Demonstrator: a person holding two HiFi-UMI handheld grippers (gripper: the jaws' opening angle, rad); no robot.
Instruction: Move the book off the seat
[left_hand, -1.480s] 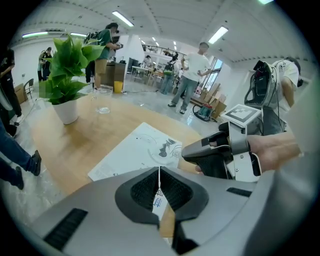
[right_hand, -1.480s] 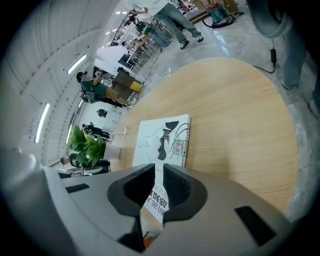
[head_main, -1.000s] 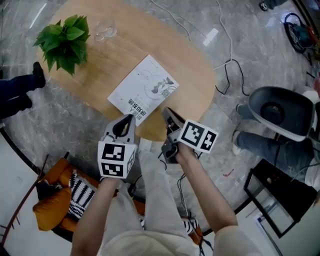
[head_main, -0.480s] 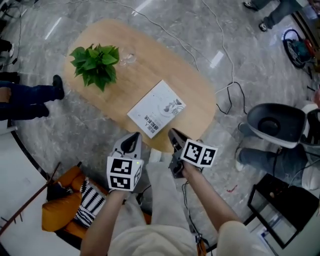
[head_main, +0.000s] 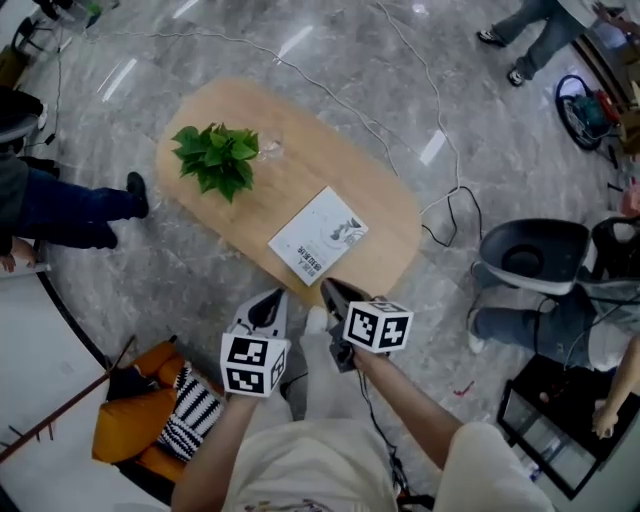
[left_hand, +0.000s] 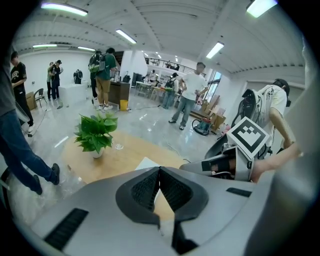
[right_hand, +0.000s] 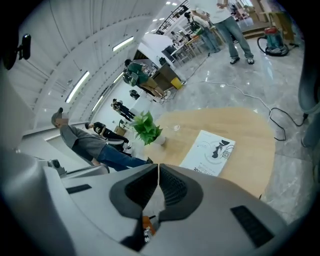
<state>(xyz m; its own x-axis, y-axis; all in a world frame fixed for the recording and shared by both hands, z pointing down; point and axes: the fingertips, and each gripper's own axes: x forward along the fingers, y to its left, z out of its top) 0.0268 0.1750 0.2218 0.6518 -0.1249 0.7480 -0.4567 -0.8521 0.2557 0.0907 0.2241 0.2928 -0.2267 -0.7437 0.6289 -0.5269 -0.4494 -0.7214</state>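
The person is holding both grippers side by side in front of the body, forearms stretched forward. Each gripper is pointing slantwise down toward the near edge of the oval wooden surface (head_main: 320, 165). The left gripper (head_main: 272, 300) is showing its jaws pressed together, with nothing between them. The right gripper (head_main: 328, 289) is sitting just beside it, rolled a little to one side. Its jaws have just been closing and are meeting at the tips, empty. Neither gripper is touching anything on the surface.

A white pot is holding a leafy green potted plant (head_main: 218, 160) toward the far left end of the surface. A clear glass (head_main: 268, 148) is standing just beside it; its contents cannot be made out.

The book (head_main: 320, 240) is lying flat and closed near the near right edge of the surface, well apart from the plant. Its white cover is facing up, showing a dark drawing and a block of black print. The orange seat (head_main: 125, 430) is standing on the floor at the near left, carrying a striped cushion (head_main: 190, 415).
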